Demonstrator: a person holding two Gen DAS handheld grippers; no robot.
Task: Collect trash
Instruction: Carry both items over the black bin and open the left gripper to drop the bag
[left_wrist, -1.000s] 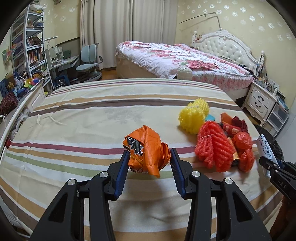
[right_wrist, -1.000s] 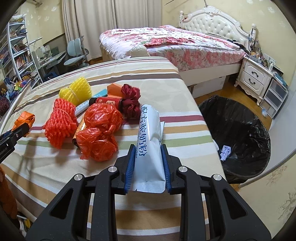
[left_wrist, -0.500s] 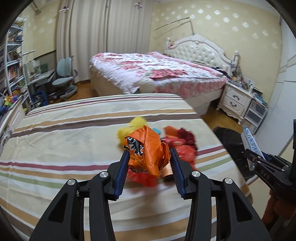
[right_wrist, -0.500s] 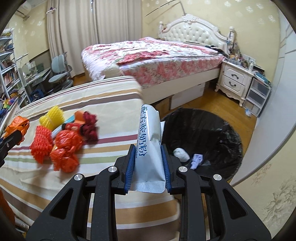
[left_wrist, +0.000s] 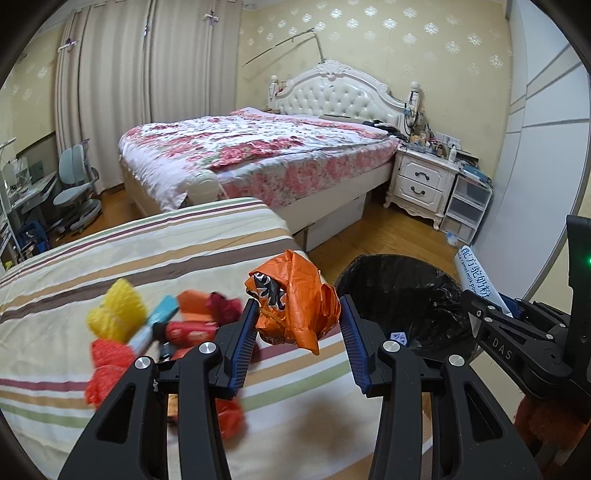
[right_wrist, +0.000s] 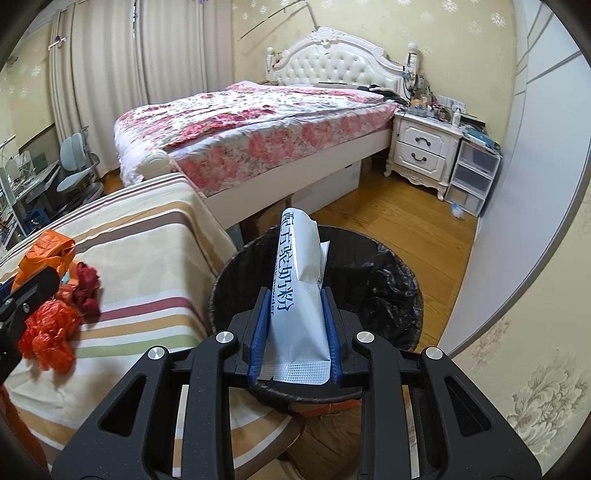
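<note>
Bin sits under your right gripper, pinching the milk-powder pouch for dropping; left gripper clamps the orange wrapper beside it.

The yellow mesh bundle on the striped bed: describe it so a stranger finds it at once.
Start at the striped bedspread and find the trash pile near its right edge. The yellow mesh bundle lies at the pile's far left end. It is the only yellow piece; its neighbours are orange, red and blue.
</note>
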